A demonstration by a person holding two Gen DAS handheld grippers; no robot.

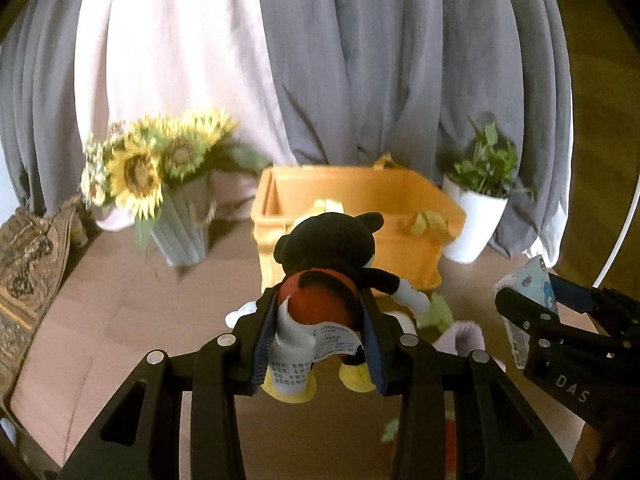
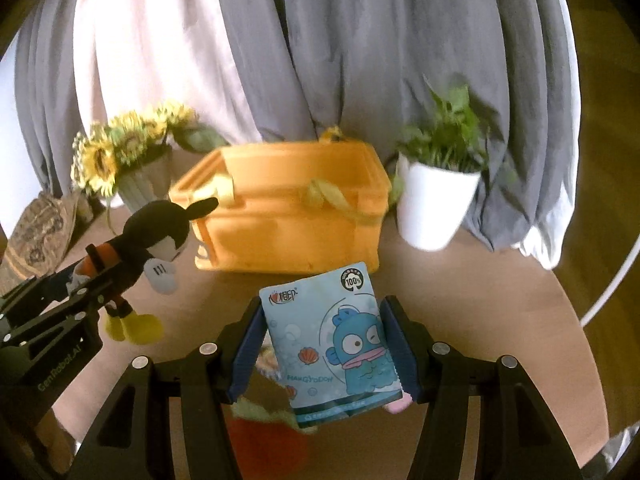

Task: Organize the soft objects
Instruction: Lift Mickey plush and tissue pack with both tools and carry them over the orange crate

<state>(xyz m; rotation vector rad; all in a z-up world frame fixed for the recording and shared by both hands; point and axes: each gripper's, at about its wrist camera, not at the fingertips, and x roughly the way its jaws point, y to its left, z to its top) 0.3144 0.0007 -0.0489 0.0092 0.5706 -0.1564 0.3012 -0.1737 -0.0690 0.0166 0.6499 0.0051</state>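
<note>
2 grippers carry soft goods toward the bin [image 2: 288, 208]: the left gripper [image 1: 318, 316] clamps a plush [image 1: 332, 264] by its waist, head forward, just short of the rim, while the right gripper [image 2: 322, 344] grips a tissue pack [image 2: 332, 344] upright, farther back.

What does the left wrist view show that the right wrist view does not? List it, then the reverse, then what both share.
Only the left wrist view: the paper tag on the mouse doll's back, and a pale green plush beyond the left claw.

Only the right wrist view: the tissue pack's front with its blue cartoon fish, and the doll's face.

Both: the mouse doll, tissue pack, orange bin, sunflowers, potted plant, curtains.
</note>
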